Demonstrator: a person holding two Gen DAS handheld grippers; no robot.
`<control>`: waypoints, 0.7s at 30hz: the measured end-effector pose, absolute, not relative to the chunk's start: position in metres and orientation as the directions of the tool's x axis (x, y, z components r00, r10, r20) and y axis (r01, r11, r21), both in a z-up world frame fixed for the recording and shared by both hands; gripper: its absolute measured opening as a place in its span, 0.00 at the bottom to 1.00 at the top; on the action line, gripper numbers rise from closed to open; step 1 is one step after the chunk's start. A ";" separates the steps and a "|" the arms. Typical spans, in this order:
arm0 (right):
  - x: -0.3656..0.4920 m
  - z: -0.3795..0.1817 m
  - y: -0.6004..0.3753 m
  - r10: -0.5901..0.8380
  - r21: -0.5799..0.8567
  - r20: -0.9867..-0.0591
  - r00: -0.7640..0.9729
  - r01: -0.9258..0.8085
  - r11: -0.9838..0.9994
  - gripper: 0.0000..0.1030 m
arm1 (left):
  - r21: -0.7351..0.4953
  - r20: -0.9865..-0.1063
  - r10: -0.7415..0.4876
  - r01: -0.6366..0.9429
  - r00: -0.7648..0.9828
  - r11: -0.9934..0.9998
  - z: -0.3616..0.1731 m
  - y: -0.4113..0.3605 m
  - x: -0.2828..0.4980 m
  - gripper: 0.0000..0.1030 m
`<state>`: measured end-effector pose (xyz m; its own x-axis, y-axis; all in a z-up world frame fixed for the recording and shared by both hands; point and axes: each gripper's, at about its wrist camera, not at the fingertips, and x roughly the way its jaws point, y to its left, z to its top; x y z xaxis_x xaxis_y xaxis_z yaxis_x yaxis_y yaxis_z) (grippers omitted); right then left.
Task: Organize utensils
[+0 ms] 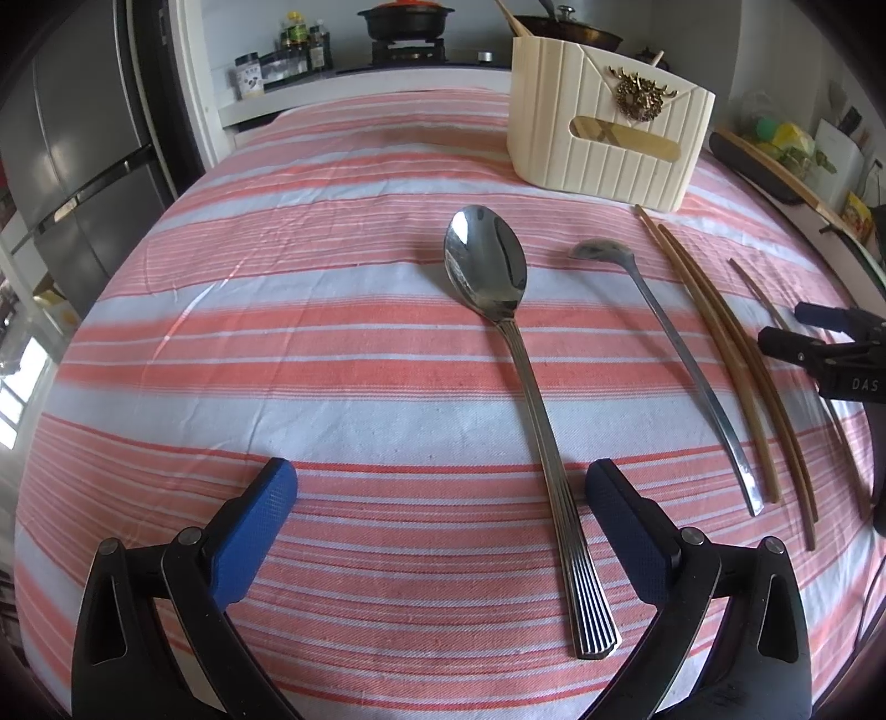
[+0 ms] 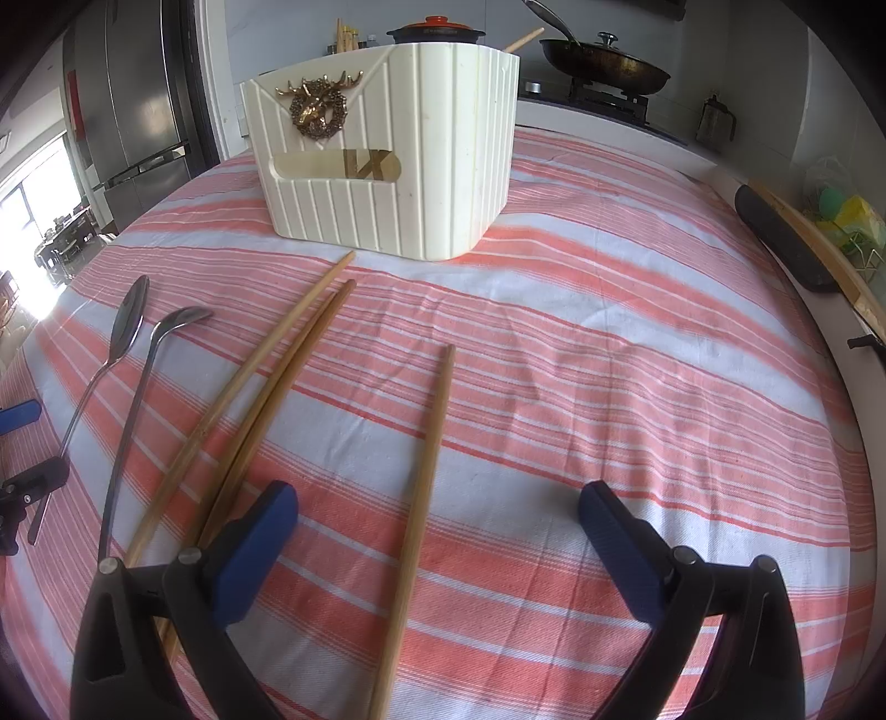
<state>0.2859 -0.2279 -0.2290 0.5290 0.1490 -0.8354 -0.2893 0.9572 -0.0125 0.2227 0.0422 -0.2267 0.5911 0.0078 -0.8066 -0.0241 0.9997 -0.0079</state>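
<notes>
A large steel spoon (image 1: 493, 310) lies on the striped cloth, its ribbed handle running down between the fingers of my open left gripper (image 1: 440, 501). Right of it lie a smaller steel spoon (image 1: 664, 332) and two wooden chopsticks (image 1: 736, 354). A cream ribbed utensil holder (image 1: 603, 133) with a gold deer ornament stands behind them. In the right wrist view, my right gripper (image 2: 437, 512) is open, with a single chopstick (image 2: 423, 487) lying between its fingers. The chopstick pair (image 2: 277, 382), both spoons (image 2: 124, 327) and the holder (image 2: 387, 155) show there too.
The striped cloth (image 2: 637, 354) spreads bare to the right. A stove with a pot (image 1: 404, 19) and a pan (image 2: 603, 63) stands behind the table. A fridge (image 1: 72, 155) is at the left. A dark board (image 2: 781, 238) lies at the right table edge.
</notes>
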 end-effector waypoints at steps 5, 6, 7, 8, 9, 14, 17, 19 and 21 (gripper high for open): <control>0.286 -0.229 -0.229 0.149 -0.012 -0.835 0.529 -0.289 0.957 1.00 | -0.010 -0.807 0.006 -0.024 0.591 1.000 -0.227 0.042 0.222 1.00; 0.286 -0.229 -0.228 0.149 -0.012 -0.836 0.529 -0.289 0.957 1.00 | -0.010 -0.807 0.006 -0.024 0.591 1.000 -0.227 0.043 0.223 1.00; 0.286 -0.229 -0.228 0.149 -0.012 -0.836 0.529 -0.289 0.957 1.00 | -0.012 -0.806 0.005 -0.023 0.591 1.000 -0.227 0.043 0.222 1.00; 0.286 -0.229 -0.228 0.149 -0.012 -0.836 0.529 -0.289 0.957 1.00 | -0.013 -0.806 0.004 -0.023 0.592 1.000 -0.227 0.043 0.222 1.00; 0.286 -0.229 -0.228 0.149 -0.012 -0.836 0.529 -0.289 0.957 1.00 | -0.013 -0.806 0.003 -0.023 0.592 1.000 -0.227 0.043 0.222 1.00; 0.286 -0.229 -0.228 0.149 -0.012 -0.836 0.529 -0.289 0.957 1.00 | -0.013 -0.806 0.003 -0.022 0.592 1.000 -0.227 0.043 0.221 1.00; 0.286 -0.229 -0.228 0.149 -0.012 -0.836 0.529 -0.289 0.957 1.00 | -0.014 -0.808 -0.001 -0.017 0.589 1.000 -0.226 0.043 0.222 1.00; 0.286 -0.229 -0.229 0.149 -0.012 -0.836 0.529 -0.289 0.957 1.00 | -0.015 -0.814 -0.012 0.000 0.580 1.000 -0.226 0.043 0.224 1.00; 0.286 -0.229 -0.228 0.150 -0.012 -0.836 0.529 -0.290 0.957 1.00 | -0.014 -0.828 -0.030 0.032 0.560 0.999 -0.225 0.044 0.226 0.99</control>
<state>0.2857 -0.2279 -0.2286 0.5285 0.1495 -0.8356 -0.2896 0.9571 -0.0119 0.2259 0.0438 -0.2250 0.5602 -0.0296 -0.8278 0.0321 0.9994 -0.0141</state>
